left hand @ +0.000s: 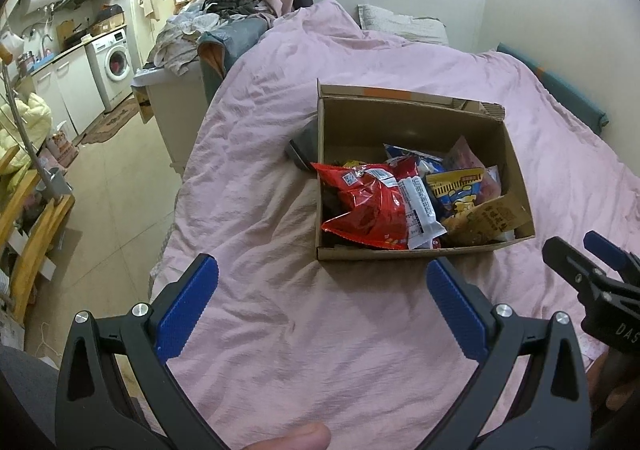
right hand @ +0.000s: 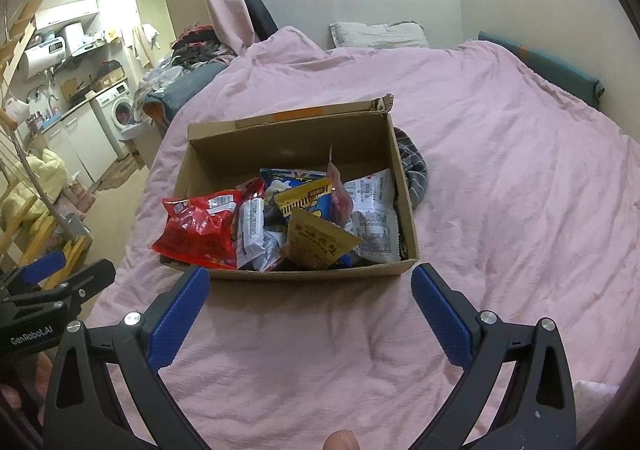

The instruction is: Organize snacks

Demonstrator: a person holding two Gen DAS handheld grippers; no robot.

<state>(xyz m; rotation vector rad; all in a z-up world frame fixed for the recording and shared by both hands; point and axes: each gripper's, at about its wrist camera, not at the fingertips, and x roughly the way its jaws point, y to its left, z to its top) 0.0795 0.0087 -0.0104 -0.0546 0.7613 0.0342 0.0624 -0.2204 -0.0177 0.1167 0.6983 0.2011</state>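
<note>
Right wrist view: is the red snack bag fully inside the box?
No, the red snack bag overhangs the left wall of the cardboard box.

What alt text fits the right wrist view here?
An open cardboard box of snack packets, including a red bag, sits on a pink bedspread. The open right gripper hangs empty before it; the left gripper shows at the left edge.

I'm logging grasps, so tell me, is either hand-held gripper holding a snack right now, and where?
Nothing is held. The left hand-held gripper and right hand-held gripper are both open over the bedspread.
</note>
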